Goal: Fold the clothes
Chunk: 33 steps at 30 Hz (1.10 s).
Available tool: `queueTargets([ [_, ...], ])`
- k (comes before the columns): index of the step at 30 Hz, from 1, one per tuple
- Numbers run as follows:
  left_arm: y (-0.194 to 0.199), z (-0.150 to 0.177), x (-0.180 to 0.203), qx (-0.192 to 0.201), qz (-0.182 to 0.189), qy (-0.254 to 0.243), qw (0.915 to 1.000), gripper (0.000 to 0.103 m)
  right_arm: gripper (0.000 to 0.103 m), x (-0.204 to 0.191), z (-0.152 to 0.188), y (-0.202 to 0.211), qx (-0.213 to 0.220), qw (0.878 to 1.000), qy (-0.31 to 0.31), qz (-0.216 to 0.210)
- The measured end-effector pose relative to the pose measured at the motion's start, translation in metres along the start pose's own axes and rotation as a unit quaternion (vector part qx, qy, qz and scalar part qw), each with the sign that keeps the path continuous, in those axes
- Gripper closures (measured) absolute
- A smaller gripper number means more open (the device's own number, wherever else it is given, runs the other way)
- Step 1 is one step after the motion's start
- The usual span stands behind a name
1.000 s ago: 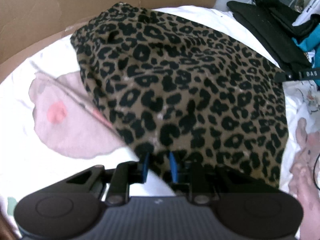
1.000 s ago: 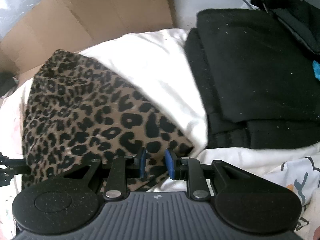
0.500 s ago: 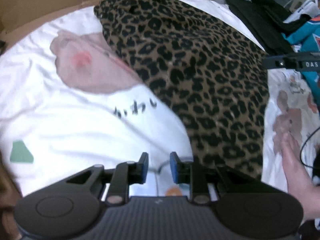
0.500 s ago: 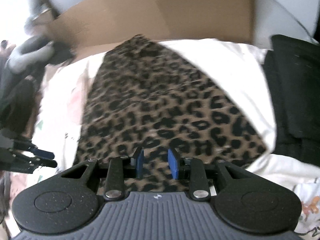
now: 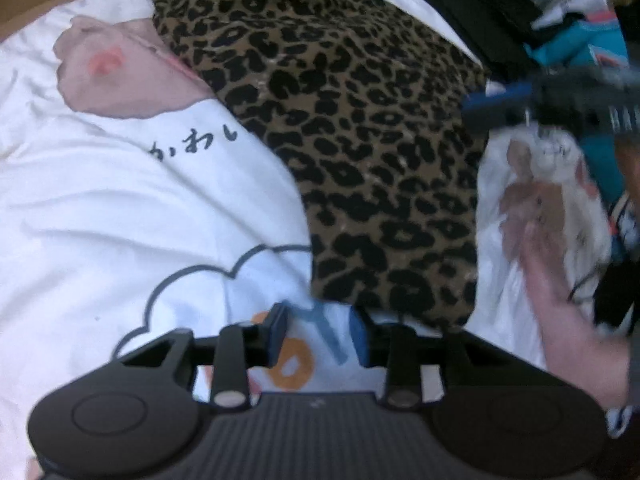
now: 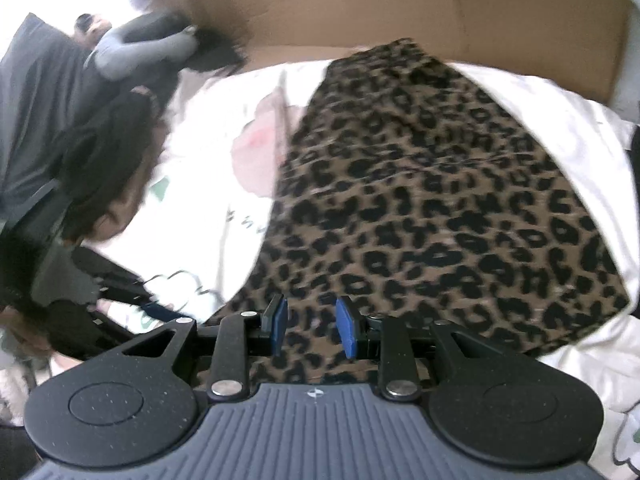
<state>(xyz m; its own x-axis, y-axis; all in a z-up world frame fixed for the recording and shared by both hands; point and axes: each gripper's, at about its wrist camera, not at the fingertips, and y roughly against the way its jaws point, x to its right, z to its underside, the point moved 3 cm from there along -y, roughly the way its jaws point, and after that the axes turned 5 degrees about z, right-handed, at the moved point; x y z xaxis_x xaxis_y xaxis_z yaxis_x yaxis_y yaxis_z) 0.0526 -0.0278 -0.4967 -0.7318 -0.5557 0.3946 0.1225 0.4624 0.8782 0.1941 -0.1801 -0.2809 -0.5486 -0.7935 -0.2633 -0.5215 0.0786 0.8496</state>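
A leopard-print garment (image 5: 352, 128) lies folded flat on a white printed bedsheet (image 5: 120, 208); it also shows in the right wrist view (image 6: 440, 208). My left gripper (image 5: 318, 338) is open and empty, just off the garment's near left corner, over the sheet. My right gripper (image 6: 312, 326) is open and empty above the garment's near edge. The right gripper also shows blurred in the left wrist view (image 5: 480, 106), at the garment's right edge.
A cardboard sheet (image 6: 400, 12) stands behind the bed. Black folded clothes (image 5: 480, 12) and a teal item (image 5: 592, 48) lie at the far right. A bare foot (image 5: 568, 280) rests on the sheet at the right. Dark and grey items (image 6: 60, 120) pile at the left.
Both grippers have let go of the leopard garment and opened wider. The left gripper pulled back and to the left; the right gripper swung left along the garment's near edge.
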Motion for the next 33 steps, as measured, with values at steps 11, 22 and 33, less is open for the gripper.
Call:
queueTargets([
  [11,0.026,-0.032,-0.012,0.049,0.011,0.016,0.9986,0.067,0.051,-0.056,0.017,-0.014,-0.034,0.995,0.075,-0.057],
  [22,0.031,-0.040,-0.007,0.063,0.045,0.032,0.9965,0.067,0.046,-0.092,0.032,-0.028,-0.035,0.985,0.167,-0.036],
  [33,0.017,-0.036,-0.012,0.065,0.073,0.076,0.9924,0.067,0.089,-0.090,0.032,-0.027,-0.027,0.978,0.207,0.011],
])
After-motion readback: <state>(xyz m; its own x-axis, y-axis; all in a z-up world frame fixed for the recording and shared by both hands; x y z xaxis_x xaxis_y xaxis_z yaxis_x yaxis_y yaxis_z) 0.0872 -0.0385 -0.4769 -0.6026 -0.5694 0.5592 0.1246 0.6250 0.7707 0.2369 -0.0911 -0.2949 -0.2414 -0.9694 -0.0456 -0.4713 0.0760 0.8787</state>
